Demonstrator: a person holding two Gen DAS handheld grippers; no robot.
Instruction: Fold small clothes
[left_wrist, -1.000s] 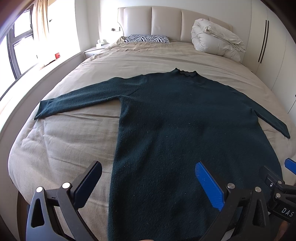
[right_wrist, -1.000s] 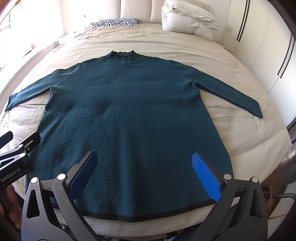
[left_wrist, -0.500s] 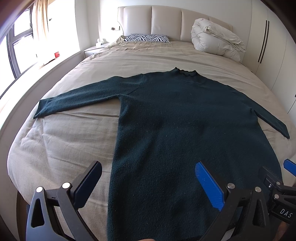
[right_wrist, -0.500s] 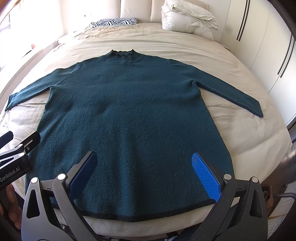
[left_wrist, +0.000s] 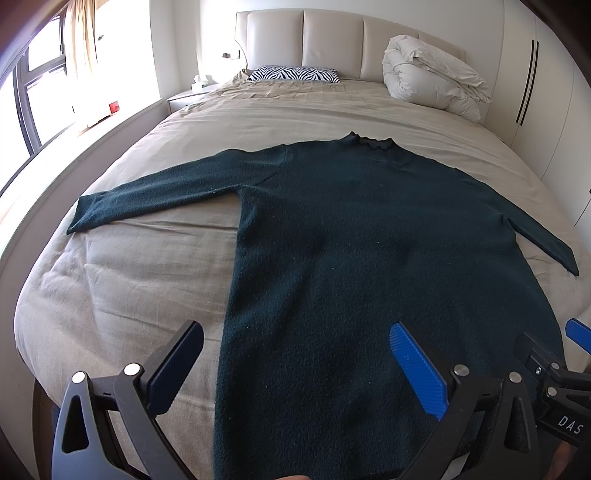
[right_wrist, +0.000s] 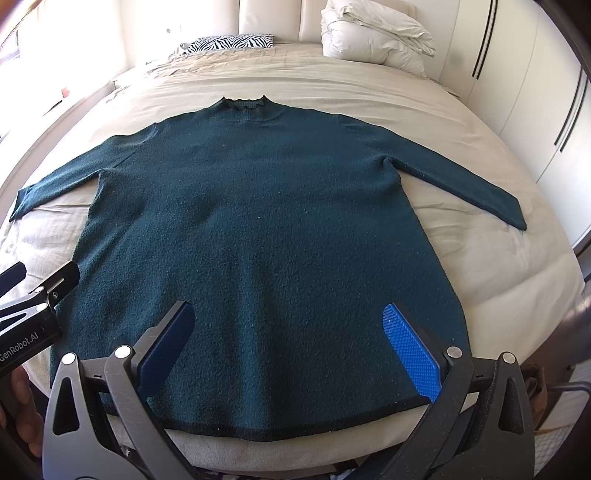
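We see the sweater (right_wrist: 258, 236) flat on the bed (right_wrist: 498, 266), collar far, sleeves spread; its near hem is cut off in the left view. Left gripper (left_wrist: 295, 373) and right gripper (right_wrist: 288, 349) hover over it, both wide apart, holding nothing.

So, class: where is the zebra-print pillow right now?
In both wrist views the zebra-print pillow lies at the bed's far end against the headboard, left of the bundled duvet, beyond the sweater.
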